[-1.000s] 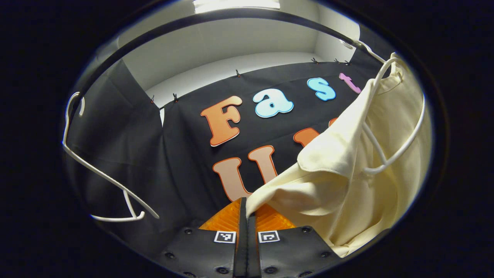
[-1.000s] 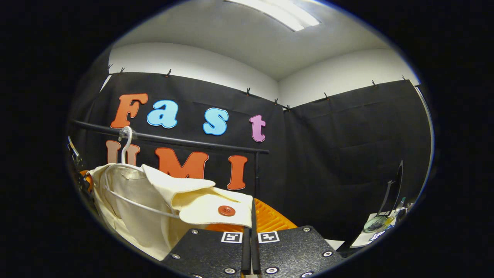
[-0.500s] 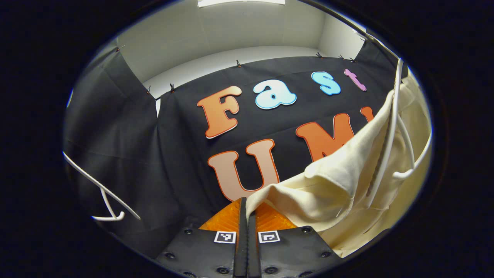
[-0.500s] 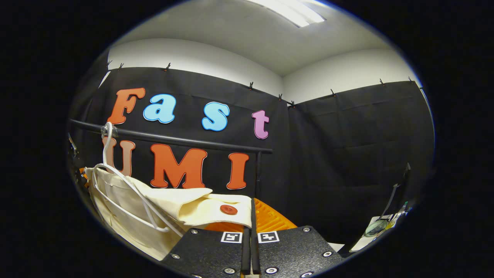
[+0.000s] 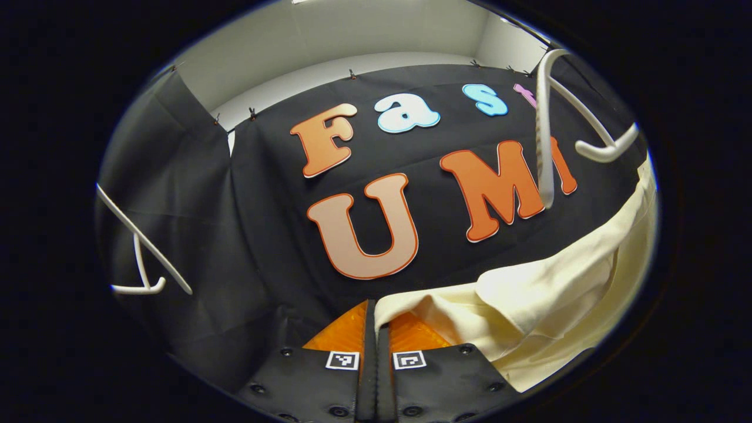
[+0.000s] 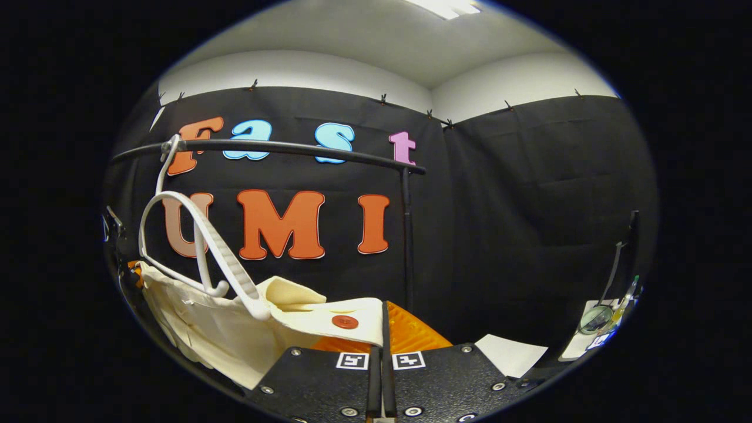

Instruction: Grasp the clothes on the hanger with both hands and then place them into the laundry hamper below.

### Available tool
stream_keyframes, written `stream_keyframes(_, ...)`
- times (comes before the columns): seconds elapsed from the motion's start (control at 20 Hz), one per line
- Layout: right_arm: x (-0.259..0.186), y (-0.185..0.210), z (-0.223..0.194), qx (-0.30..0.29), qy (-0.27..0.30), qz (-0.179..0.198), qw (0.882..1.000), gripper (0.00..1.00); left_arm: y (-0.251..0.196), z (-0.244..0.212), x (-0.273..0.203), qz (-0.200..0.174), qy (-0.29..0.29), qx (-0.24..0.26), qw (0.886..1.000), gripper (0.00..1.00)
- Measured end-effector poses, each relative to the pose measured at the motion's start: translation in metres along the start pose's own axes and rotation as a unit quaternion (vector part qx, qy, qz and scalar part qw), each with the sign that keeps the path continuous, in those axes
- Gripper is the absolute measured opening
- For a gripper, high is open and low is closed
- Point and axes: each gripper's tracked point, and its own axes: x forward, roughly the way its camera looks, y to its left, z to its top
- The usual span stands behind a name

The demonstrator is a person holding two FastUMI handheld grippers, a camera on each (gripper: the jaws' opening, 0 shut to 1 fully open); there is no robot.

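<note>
A cream garment (image 5: 552, 299) with a red button (image 6: 345, 321) stretches between my two grippers. My left gripper (image 5: 376, 314) is shut on one edge of the cloth. In the right gripper view, my right gripper (image 6: 385, 314) is shut on the buttoned flap of the garment (image 6: 229, 329). The white hanger (image 6: 200, 247) hangs from the black rail (image 6: 294, 150), its lower end still touching the cloth. In the left gripper view the white hanger (image 5: 558, 117) hangs free above the garment. The hamper is out of sight.
A second, bare white hanger (image 5: 138, 258) hangs at the left in the left gripper view. The rail's upright post (image 6: 406, 235) stands just behind my right gripper. A small table with a glass item (image 6: 596, 320) and papers (image 6: 511, 355) sits at the lower right.
Both grippers have moved down with the garment. The cloth has slid off the hanger, which now hangs above it nearly bare.
</note>
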Motion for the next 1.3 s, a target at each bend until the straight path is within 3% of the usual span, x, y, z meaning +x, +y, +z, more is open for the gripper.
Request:
stream_keyframes(0.55,-0.084,0.026,-0.045,-0.016,0.016,0.018,1.0,0.01,0.032,-0.037,-0.081,-0.006,0.032,-0.005,0.999,0.07)
stream_keyframes(0.7,-0.113,0.054,-0.052,-0.012,0.019,0.041,0.999,0.0,0.019,-0.035,-0.114,-0.031,0.033,-0.011,0.999,0.07)
stream_keyframes(0.85,-0.137,0.096,-0.071,-0.004,0.038,0.078,0.996,0.0,-0.015,-0.033,-0.153,-0.079,0.041,-0.026,0.996,0.07)
stream_keyframes(1.0,-0.158,0.144,-0.11,-0.005,0.067,0.121,0.99,0.0,-0.067,-0.035,-0.202,-0.156,0.061,-0.069,0.983,0.07)
stream_keyframes(1.15,-0.174,0.188,-0.153,-0.012,0.1,0.159,0.982,0.0,-0.123,-0.054,-0.252,-0.235,0.104,-0.12,0.959,0.07)
stream_keyframes(1.3,-0.189,0.228,-0.21,0.012,0.156,0.187,0.97,0.0,-0.154,-0.091,-0.288,-0.28,0.156,-0.145,0.936,0.07)
